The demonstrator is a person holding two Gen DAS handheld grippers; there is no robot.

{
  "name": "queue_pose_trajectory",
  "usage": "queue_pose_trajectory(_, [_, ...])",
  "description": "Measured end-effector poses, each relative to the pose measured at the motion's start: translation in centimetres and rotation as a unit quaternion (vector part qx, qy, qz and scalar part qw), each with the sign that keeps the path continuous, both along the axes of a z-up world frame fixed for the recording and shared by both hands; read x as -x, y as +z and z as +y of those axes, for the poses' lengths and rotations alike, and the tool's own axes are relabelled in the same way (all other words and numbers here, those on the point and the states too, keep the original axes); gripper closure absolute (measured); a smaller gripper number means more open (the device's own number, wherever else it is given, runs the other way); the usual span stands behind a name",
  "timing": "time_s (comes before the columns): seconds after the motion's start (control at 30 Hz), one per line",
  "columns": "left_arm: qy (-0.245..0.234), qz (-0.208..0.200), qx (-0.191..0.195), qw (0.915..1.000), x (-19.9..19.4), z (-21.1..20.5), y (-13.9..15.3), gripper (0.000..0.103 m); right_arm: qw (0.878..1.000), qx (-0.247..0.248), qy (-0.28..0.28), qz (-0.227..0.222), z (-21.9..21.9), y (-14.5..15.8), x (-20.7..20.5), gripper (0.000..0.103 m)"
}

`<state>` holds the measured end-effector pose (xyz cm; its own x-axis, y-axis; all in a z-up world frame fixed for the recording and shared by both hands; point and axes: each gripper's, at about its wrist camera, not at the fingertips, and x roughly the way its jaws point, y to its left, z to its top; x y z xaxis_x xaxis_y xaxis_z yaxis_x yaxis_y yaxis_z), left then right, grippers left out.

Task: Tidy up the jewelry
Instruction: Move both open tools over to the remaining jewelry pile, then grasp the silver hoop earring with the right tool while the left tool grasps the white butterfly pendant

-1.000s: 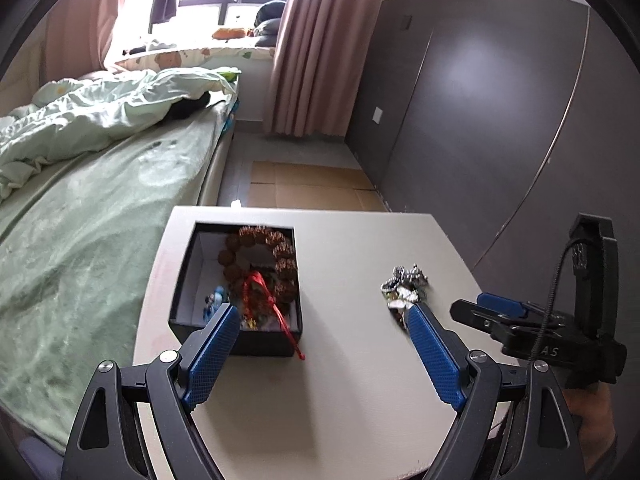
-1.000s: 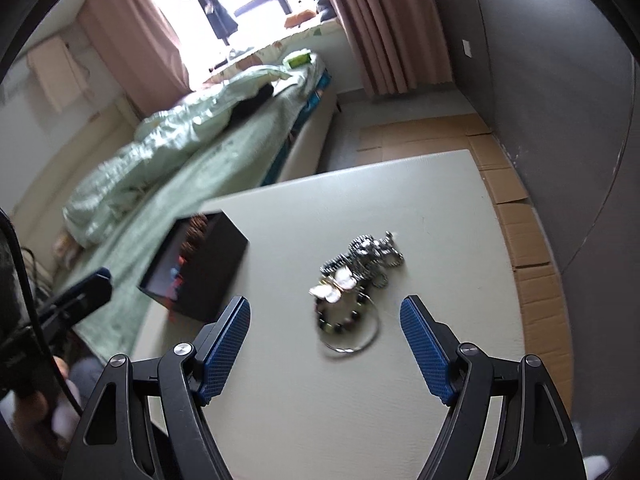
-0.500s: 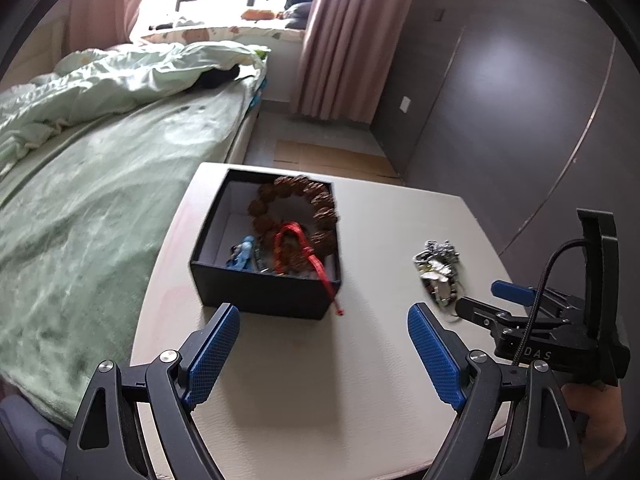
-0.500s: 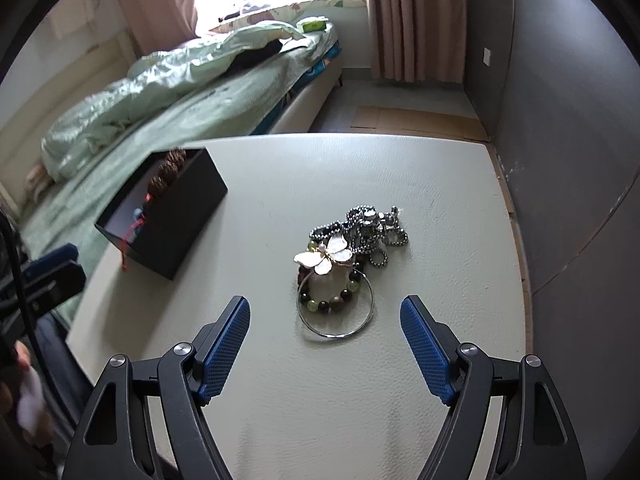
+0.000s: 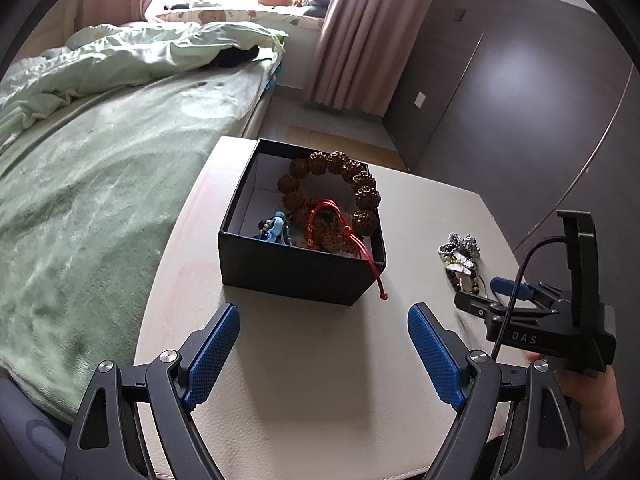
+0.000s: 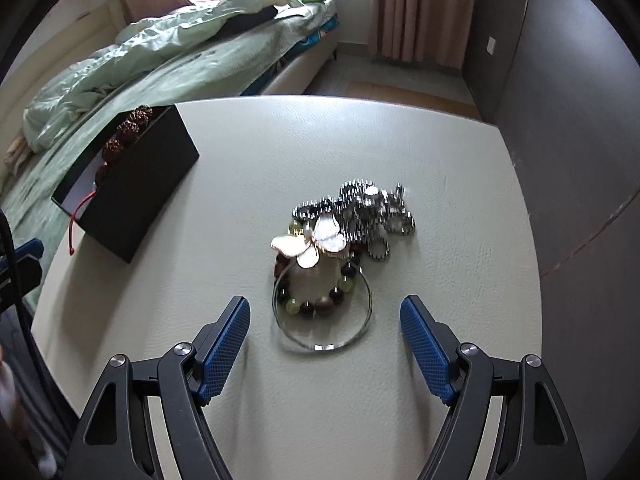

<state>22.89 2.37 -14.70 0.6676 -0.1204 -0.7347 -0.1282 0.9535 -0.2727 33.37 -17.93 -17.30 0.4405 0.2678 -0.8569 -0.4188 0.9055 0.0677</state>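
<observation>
Left wrist view. Left gripper (image 5: 323, 340) spread wide, nothing between the blue pads, hanging over bare table (image 5: 304, 392). Black box (image 5: 298, 268) straight ahead at 12 o'clock, just beyond the fingertips, lid off. Inside: brown seed-bead bracelet (image 5: 352, 184) along the far and right walls, red cord (image 5: 340, 224) trailing over the near wall and down the box front, a small blue piece (image 5: 274, 228) at the near left corner. Box's long axis runs roughly 11 to 5 in this view.

Loose jewelry pile (image 5: 460, 256) sits at about 2 o'clock from the left gripper, well to the right of the box, apart from it. The other tool is already at the pile's near edge.

Right wrist view. Right gripper (image 6: 325, 350) also wide open and empty. Pile dead ahead at 12 o'clock: silver bangle (image 6: 322, 312) nearest, lying flat, its near rim falling between the two pads; mixed bead bracelet (image 6: 320, 300) inside it; pale butterfly piece (image 6: 310, 242) on top; silver chains (image 6: 368, 208) farthest. Pile's long axis runs about 6 to 1. Box at 10 o'clock, well apart.

Judgement: right hand is the nearer one; pick falls to it, then a carry toward 10 o'clock.
</observation>
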Motion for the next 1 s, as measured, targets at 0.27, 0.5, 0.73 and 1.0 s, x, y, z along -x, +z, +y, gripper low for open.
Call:
queue_pose_trajectory(0.27, [0.001, 0.001, 0.003, 1.0000, 0.2, 0.0, 0.0, 0.016, 0.999, 0.035, 0.017, -0.026, 0.8, -0.3, 0.5, 0.043])
queue_pose_trajectory(0.5, [-0.014, -0.006, 0.002, 0.9999, -0.3, -1.2, 0.9, 0.016, 0.999, 0.021, 0.036, -0.026, 0.7, 0.3, 1.4, 0.052])
queue_pose_trajectory(0.73, [-0.051, -0.023, -0.010, 0.9984, -1.3, -3.6, 2.5, 0.016, 0.998, -0.062, 0.005, -0.022, -2.0, 2.4, 2.6, 0.052])
queue_pose_trajectory(1.0, [-0.108, -0.036, -0.028, 0.9931, -3.3, -7.4, 3.9, 0.028, 0.994, -0.098, -0.048, -0.017, -4.8, 2.8, 3.5, 0.052])
